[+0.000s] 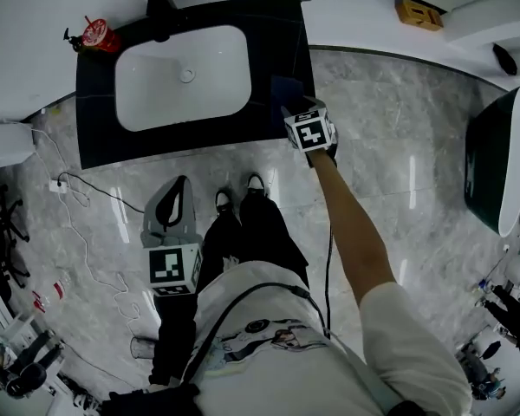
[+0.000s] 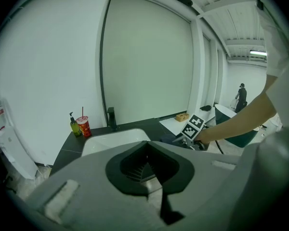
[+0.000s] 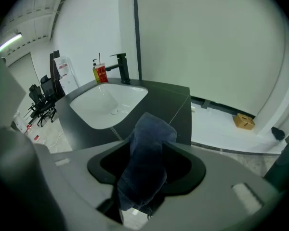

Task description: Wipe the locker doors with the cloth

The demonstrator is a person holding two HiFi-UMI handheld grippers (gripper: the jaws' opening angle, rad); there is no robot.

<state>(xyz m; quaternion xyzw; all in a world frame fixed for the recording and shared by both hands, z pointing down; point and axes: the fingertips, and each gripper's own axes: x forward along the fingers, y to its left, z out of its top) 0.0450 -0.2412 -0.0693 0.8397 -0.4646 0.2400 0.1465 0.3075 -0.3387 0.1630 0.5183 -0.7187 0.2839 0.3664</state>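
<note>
Here, in the head view, the person stands at a dark counter (image 1: 95, 141) with a white sink (image 1: 182, 76) set into it. The right gripper (image 1: 298, 111) is stretched out to the counter's right edge. The dark blue cloth (image 1: 285, 89) lies there, just on the far side of the gripper's marker cube. The left gripper (image 1: 175, 204) hangs low and near, close to the person's left leg and well apart from the cloth.

The left gripper view looks across the counter from the left. Its jaws meet along their middle line and nothing sits between them. The other gripper and its outstretched arm show to the right of the sink.

In the right gripper view the jaws stand spread wide. The cloth rises between them as a bunched strip. There is dark space on either side of it, so the pads do not seem to press on it. Its long axis runs straight out along the jaws, toward the counter's corner.

No locker door can be picked out in any view. By this reading, the right gripper alone is placed to act. It need only close where it is to take the cloth, whereas the left would have to cross the whole counter front.
</note>
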